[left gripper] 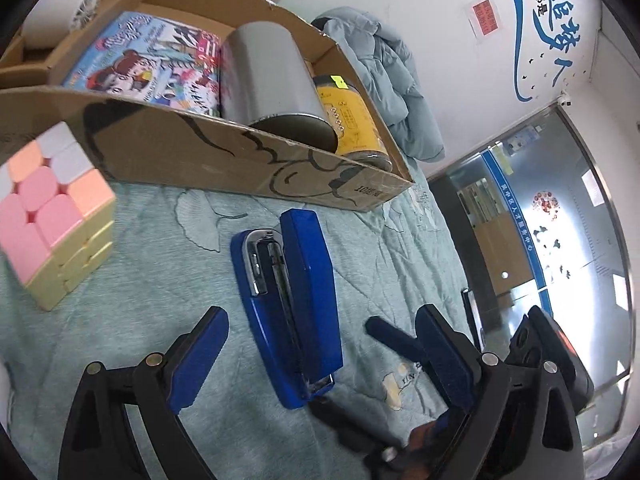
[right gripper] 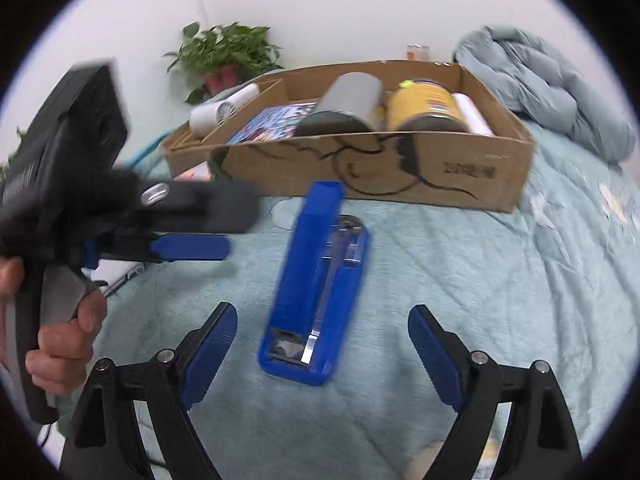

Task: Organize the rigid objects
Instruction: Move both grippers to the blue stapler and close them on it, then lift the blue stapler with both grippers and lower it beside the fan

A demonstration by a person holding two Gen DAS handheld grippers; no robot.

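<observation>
A blue stapler lies on its side on the pale green bedspread, between both grippers; it also shows in the right wrist view. My left gripper is open, its fingers either side of the stapler's near end without touching. My right gripper is open and empty, just short of the stapler. The left gripper appears in the right wrist view at the left, held by a hand. A cardboard box behind holds a silver can, a yellow can and a picture book.
A pastel puzzle cube stands on the bed at the left. A white handheld fan lies in the box's far compartment. A crumpled blue-grey quilt lies behind the box at the right. A potted plant stands by the wall.
</observation>
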